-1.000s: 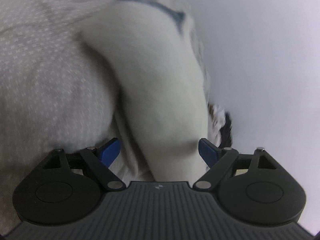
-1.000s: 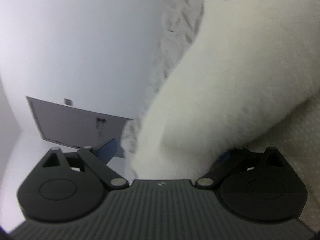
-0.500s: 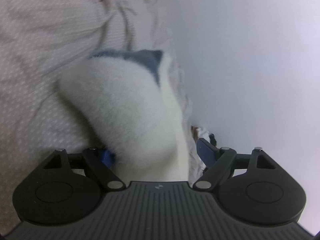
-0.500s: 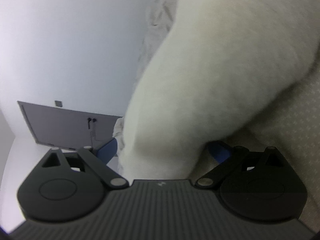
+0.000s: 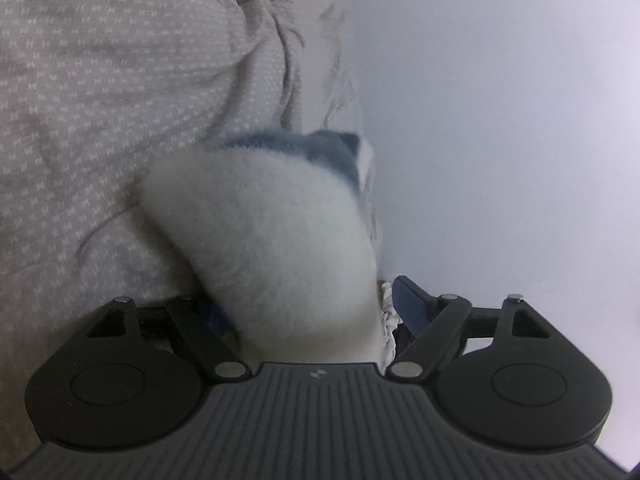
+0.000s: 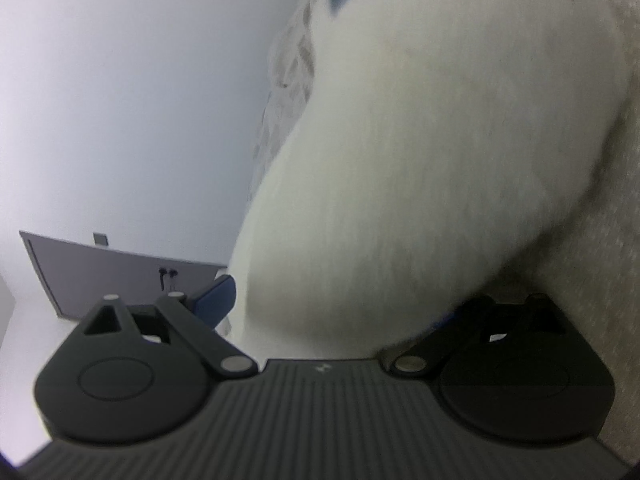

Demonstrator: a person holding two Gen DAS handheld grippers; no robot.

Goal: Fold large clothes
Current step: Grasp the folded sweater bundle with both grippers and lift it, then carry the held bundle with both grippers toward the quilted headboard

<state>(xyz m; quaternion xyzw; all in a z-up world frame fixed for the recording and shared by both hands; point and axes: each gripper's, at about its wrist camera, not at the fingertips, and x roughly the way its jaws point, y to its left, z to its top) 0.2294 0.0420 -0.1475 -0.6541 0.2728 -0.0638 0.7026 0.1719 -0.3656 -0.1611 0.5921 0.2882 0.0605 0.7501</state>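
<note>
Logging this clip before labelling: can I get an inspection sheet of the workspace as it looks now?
Surface: grey patterned bedding, wrinkled.
Job's things: white fleece garment with blue trim, bunched.
Clutter: small crumpled fabric beside the garment.
Grippers: left gripper and right gripper each have garment between the fingers; grip cannot be confirmed.
Cables: nothing seen.
Surroundings: plain white wall; grey panel low on the wall.
</note>
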